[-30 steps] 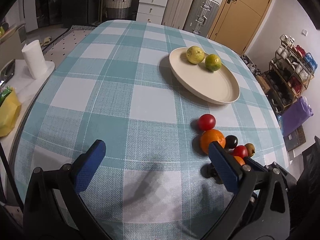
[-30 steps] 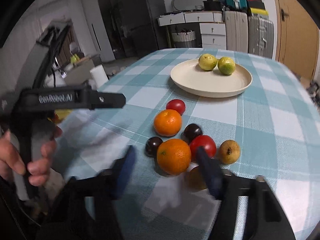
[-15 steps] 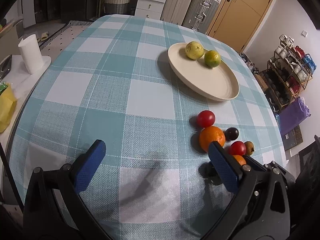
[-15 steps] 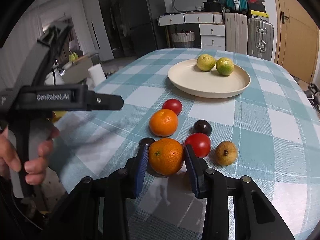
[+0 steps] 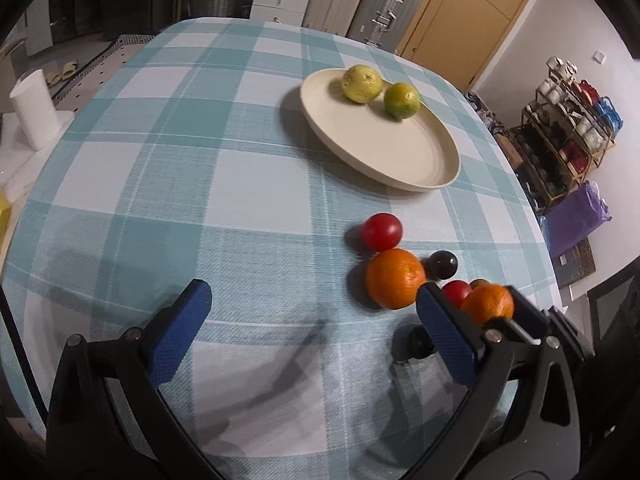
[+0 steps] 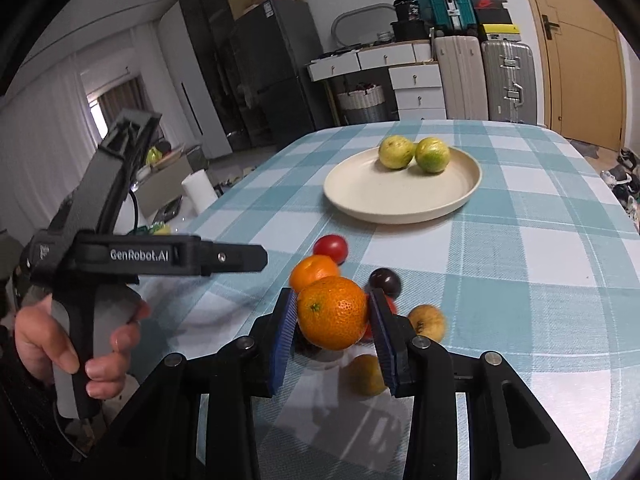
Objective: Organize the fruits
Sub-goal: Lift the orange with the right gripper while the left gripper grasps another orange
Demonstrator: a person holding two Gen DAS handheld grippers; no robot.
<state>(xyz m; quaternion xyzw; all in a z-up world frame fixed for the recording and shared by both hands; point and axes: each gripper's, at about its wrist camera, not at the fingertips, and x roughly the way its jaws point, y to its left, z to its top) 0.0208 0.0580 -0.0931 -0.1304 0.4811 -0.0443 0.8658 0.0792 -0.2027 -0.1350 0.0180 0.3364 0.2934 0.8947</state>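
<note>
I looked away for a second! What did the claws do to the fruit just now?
The right claw closed on the near orange and has lifted it a little off the tablecloth; a moment ago it was open around it. The left claw stayed open and empty. The plate with its two green fruits, the other orange and the small fruits stayed put.

Two fruits [image 6: 414, 153] lie on the plate [image 6: 360, 200], behind the loose fruits [image 6: 320, 256].
</note>
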